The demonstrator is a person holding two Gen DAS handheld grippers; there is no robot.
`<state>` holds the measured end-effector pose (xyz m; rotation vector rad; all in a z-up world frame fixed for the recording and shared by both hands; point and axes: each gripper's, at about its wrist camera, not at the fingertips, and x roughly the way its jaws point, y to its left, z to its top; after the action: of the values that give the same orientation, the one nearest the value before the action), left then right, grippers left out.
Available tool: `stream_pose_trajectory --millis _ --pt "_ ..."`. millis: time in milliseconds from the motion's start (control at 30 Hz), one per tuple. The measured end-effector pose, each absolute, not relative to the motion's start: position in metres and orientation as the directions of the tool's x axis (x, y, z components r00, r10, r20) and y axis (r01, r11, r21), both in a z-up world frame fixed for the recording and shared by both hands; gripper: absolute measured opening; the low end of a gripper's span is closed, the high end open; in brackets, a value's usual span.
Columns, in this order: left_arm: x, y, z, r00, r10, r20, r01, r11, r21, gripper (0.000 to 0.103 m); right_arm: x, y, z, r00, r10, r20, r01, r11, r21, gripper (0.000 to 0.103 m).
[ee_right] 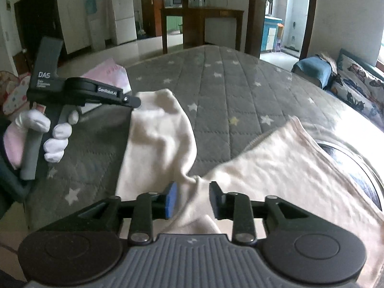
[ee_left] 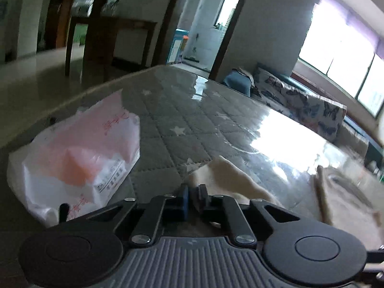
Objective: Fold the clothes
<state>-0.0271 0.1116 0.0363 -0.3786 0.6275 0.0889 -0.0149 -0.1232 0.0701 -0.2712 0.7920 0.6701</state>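
Observation:
A cream garment lies crumpled on a grey quilted mattress with white stars. In the right wrist view my right gripper stands open, a bunched fold of the garment between its jaws with gaps on both sides. To the left, one end of the garment is lifted by my left gripper, which a white-gloved hand holds. In the left wrist view my left gripper is shut, with a thin edge of the cream garment pinched between its pads.
A white and pink plastic bag lies on the mattress's left side. A dark round object shows under the garment at the right. Butterfly-print cushions line the right edge. A wooden table stands beyond the mattress.

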Motion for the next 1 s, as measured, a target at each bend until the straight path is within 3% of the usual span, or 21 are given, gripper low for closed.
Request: stream_pose_trajectory --millis 167,267,567,1000 --pt "-0.042 0.114 0.046 0.851 -0.016 -0.526 -0.181 0.929 -0.322 0.004 -0.002 -0.117 0.062 0.541 0.403 -0.738 -0.593 0.805 0.005 0.033" --pt "-0.049 0.118 0.047 0.856 -0.002 -0.516 -0.189 0.929 -0.317 0.004 0.005 -0.116 0.055 0.551 0.388 -0.739 -0.577 0.817 -0.001 0.042" --pt "-0.054 0.127 0.054 0.872 -0.008 -0.490 -0.183 0.922 -0.341 0.004 0.012 -0.115 0.057 0.561 0.393 -0.729 -0.548 0.836 0.029 0.042" --pt "-0.070 0.108 0.098 0.926 -0.081 -0.369 -0.053 0.939 -0.340 0.004 0.014 -0.103 0.048 0.588 0.346 -0.732 -0.538 0.843 -0.034 0.041"
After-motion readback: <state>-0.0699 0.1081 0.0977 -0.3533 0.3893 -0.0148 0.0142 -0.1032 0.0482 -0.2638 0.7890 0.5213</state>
